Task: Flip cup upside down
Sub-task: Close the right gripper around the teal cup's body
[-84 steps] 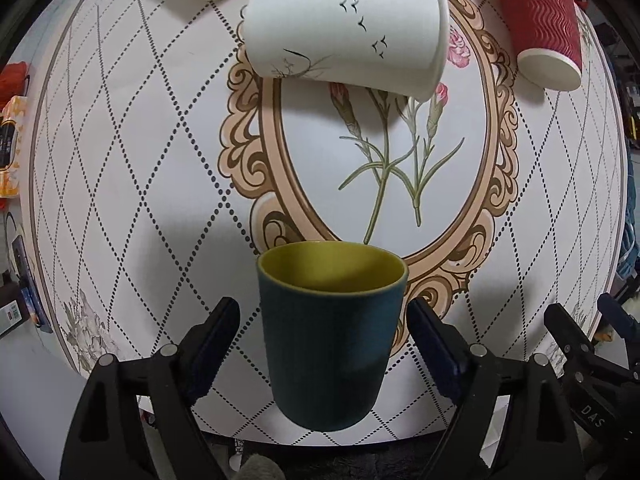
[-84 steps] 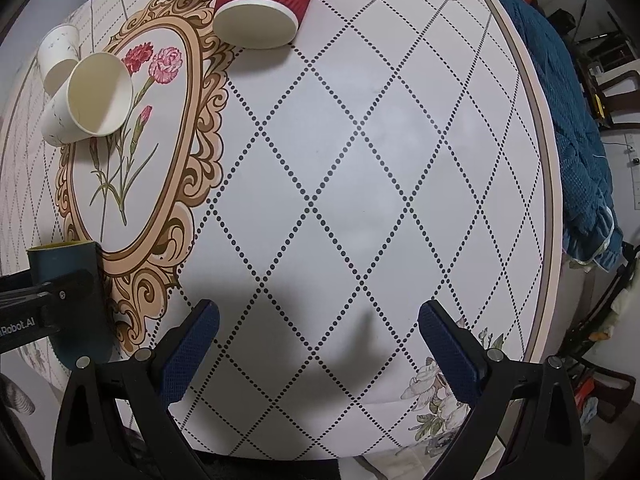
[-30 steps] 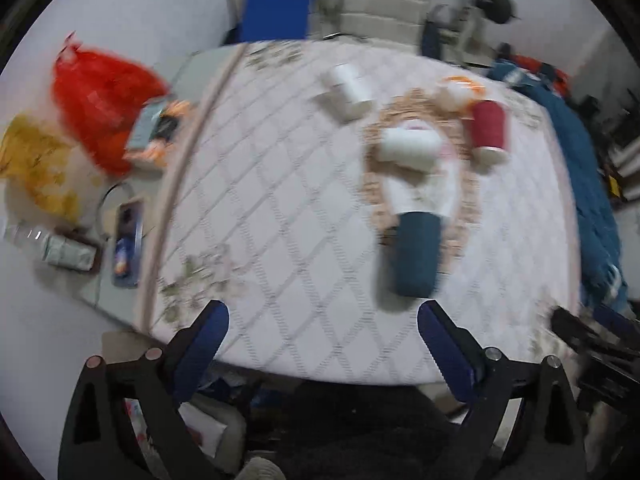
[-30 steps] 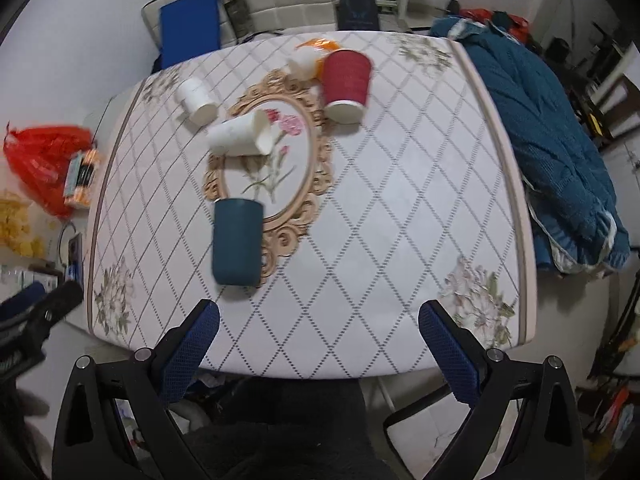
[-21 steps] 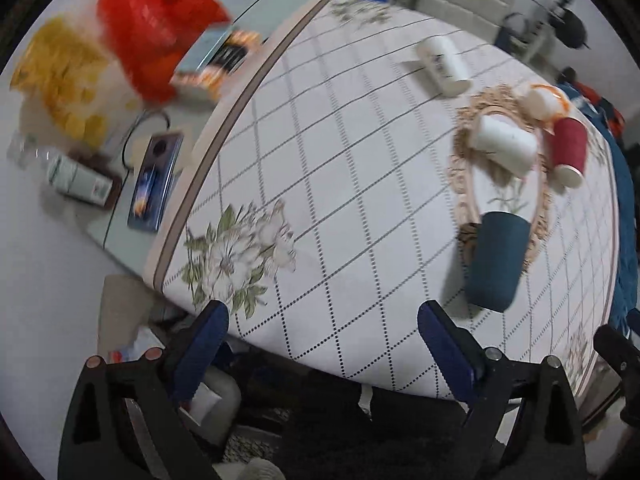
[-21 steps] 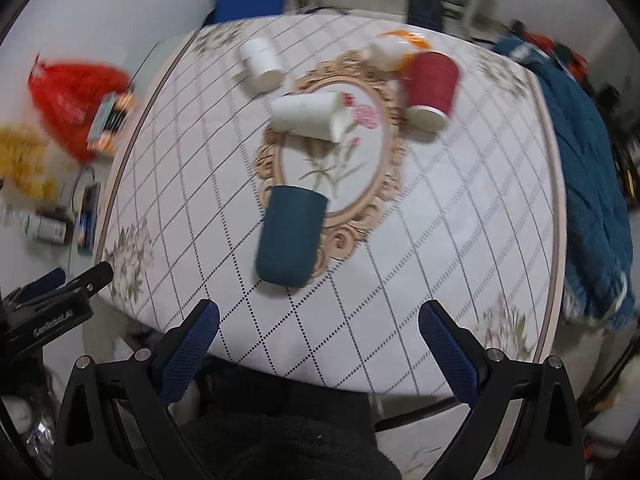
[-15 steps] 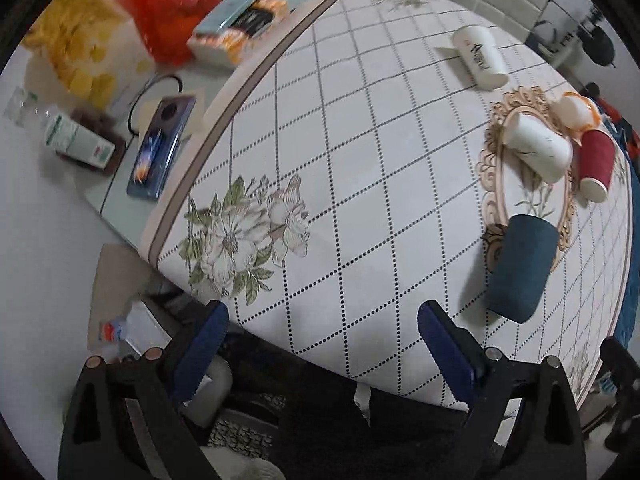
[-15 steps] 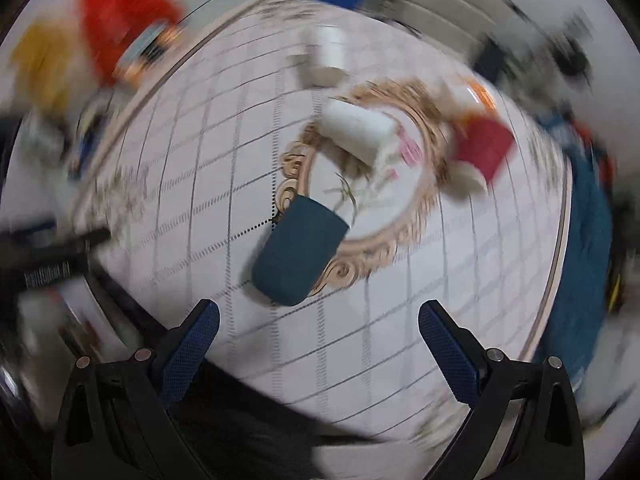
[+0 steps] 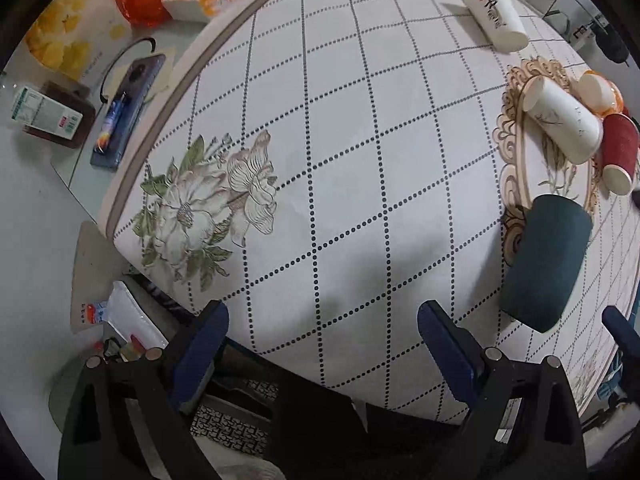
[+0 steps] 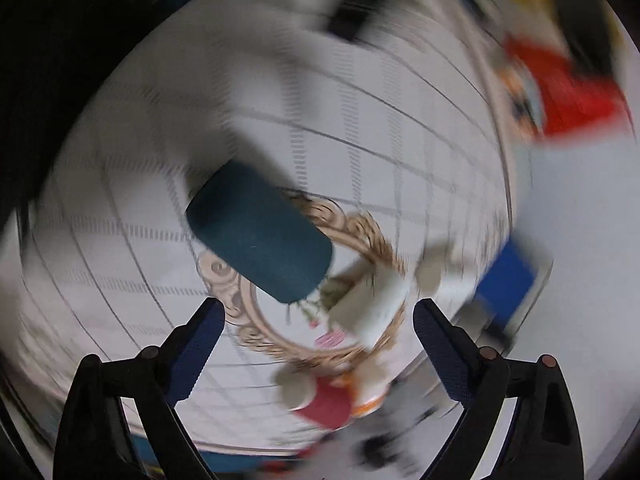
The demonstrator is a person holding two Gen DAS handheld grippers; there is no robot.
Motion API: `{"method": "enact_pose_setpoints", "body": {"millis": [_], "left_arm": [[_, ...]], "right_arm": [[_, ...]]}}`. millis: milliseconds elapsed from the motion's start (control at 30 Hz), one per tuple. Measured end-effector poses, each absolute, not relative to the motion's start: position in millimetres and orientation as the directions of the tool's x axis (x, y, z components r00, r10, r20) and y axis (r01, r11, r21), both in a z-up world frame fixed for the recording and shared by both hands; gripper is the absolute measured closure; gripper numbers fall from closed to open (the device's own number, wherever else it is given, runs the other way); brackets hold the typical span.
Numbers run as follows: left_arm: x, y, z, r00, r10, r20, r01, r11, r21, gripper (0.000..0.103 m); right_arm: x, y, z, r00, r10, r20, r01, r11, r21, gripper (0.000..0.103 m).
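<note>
Two open hand-held grippers, teal cup (image 9: 546, 262) apart

Two white paper cups (image 9: 562, 120) and a red cup (image 9: 618, 152) lie on the patterned tablecloth (image 9: 340, 160).

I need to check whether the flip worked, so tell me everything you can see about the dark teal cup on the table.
The dark teal cup is a plain, matte, slightly tapered tumbler, ceramic by the look of it. It stands upside down: the closed base faces up and no opening shows. It sits on the patterned tablecloth at the edge of the ornate oval frame print, near the table's front edge. Nothing grips it; both grippers are open and apart from it. The right wrist view is blurred.
</note>
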State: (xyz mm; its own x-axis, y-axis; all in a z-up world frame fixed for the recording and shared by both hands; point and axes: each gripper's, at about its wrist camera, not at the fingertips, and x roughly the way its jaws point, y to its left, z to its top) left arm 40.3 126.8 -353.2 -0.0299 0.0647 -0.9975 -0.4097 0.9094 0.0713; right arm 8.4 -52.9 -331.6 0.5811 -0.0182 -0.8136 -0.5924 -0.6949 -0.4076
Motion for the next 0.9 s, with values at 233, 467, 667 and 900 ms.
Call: {"method": "enact_pose_setpoints", "body": {"millis": [233, 467, 667, 900], "left_arm": [[42.7, 134.7, -372.2, -0.056, 0.049, -0.997, -0.449, 0.891, 0.069, 0.006], [42.1, 138.6, -390.9, -0.089, 0.034, -0.995, -0.468, 0.881, 0.072, 0.006], [46.5, 137.9, -396.5, -0.104, 0.035, -0.994, -0.456, 0.887, 0.079, 0.006], [60.9, 131.3, -393.3, -0.106, 0.042, -0.994, -0.444, 0.892, 0.085, 0.006]], "right_arm": [[-1.4, -96.8, -386.1, 0.603, 0.161, -0.781, -0.072, -0.964, -0.254, 0.007], [7.7, -108.1, -404.3, 0.545, 0.221, -0.809, 0.135, -0.975, -0.176, 0.01], [14.0, -104.0, -419.1, 0.526, 0.233, -0.818, 0.188, -0.97, -0.155, 0.022], [21.3, -85.3, -422.7, 0.508, 0.216, -0.834, 0.103, -0.976, -0.19, 0.028]]}}
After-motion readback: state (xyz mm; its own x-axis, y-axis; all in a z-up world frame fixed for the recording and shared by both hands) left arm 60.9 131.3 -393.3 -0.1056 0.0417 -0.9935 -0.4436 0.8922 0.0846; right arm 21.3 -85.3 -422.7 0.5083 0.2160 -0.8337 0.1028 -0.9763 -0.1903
